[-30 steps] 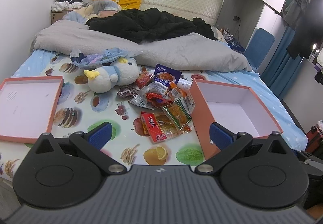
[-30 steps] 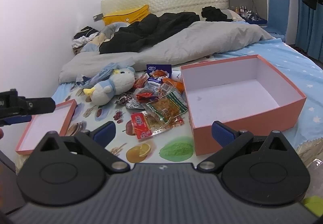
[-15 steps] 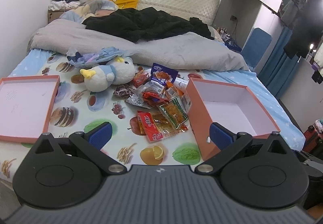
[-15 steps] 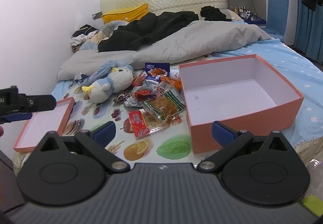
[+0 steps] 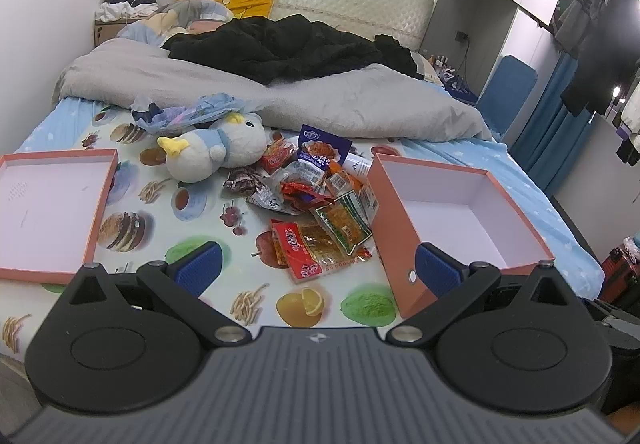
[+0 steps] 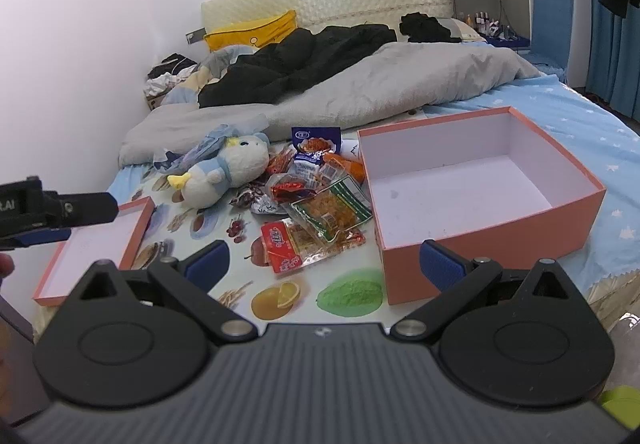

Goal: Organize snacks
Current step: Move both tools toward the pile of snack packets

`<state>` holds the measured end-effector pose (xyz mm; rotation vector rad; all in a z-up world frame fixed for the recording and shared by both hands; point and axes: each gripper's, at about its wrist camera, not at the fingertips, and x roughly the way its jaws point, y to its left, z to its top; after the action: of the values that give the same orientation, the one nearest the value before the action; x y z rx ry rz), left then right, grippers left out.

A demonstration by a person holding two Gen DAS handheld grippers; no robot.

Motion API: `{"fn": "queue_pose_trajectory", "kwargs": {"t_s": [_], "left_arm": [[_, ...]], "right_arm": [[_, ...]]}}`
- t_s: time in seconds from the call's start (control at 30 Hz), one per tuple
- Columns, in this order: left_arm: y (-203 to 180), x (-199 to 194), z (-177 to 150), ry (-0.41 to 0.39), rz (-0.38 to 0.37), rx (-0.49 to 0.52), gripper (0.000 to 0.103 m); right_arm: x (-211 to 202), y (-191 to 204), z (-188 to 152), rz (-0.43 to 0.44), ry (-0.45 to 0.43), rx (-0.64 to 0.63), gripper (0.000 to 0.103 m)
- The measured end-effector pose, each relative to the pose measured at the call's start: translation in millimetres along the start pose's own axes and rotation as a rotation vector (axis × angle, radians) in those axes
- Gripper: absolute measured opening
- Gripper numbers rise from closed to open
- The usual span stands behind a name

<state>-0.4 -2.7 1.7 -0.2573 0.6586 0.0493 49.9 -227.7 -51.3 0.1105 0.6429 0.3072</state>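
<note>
Both cameras are sitting a touch higher and farther back than a second ago, so more of the bed is showing below the snacks now; nothing on the bed itself has shifted.

Left gripper (image 5: 316,268) is hovering over the near edge of the bed with its blue fingers (image 5: 198,264) spread wide and nothing between them. Right gripper (image 6: 324,264) is doing the same, jaws wide apart and holding nothing. From the right view you can see the left gripper (image 6: 56,212) poking in over the lid.

Snack pile (image 5: 316,196) is lying in the middle of the food-print sheet (image 5: 224,280), all loose packets heaped together. A red packet (image 5: 294,248) is sitting at the near end, a green-edged packet (image 5: 342,224) is overlapping it, and a blue packet (image 5: 324,142) is propped at the far end. A plush duck (image 5: 216,152) is lying just left of the pile, touching it.

Pink box (image 5: 460,212) is sitting open just right of the pile, with a couple of packets leaning against its left wall. Its lid (image 5: 48,208) is lying upside down well off to the left. A grey blanket (image 5: 280,100) and black clothes (image 5: 296,48) are bunched up behind it all.
</note>
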Motion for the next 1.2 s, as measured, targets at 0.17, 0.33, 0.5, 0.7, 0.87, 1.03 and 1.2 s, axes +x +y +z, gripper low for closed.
{"fn": "queue_pose_trajectory", "kwargs": {"t_s": [0.17, 0.33, 0.5, 0.7, 0.87, 1.03, 1.2], "left_arm": [[0.9, 1.0, 0.1, 0.006, 0.0, -0.004, 0.103], [1.3, 2.3, -1.5, 0.008, 0.001, -0.005, 0.103], [1.2, 6.3, -5.9, 0.017, 0.0, -0.001, 0.103], [2.9, 11.4, -7.6, 0.036, -0.009, -0.005, 0.103], [6.4, 17.8, -9.1, 0.051, -0.001, -0.017, 0.103], [6.9, 20.5, -9.1, 0.054, 0.004, -0.007, 0.103], [10.0, 27.6, -7.6, 0.077, -0.017, -0.028, 0.103]], "right_arm": [[0.2, -0.3, 0.1, 0.003, -0.001, 0.004, 0.103], [2.0, -0.1, -1.5, 0.002, 0.013, 0.004, 0.103], [3.8, -0.4, -3.3, 0.018, 0.008, 0.003, 0.103], [7.4, -0.5, -5.5, 0.015, 0.035, 0.007, 0.103], [11.5, -2.9, -6.1, 0.005, 0.049, 0.016, 0.103], [16.7, -8.3, -8.9, -0.016, 0.058, 0.041, 0.103], [23.5, -13.0, -10.8, 0.003, 0.084, 0.037, 0.1]]}}
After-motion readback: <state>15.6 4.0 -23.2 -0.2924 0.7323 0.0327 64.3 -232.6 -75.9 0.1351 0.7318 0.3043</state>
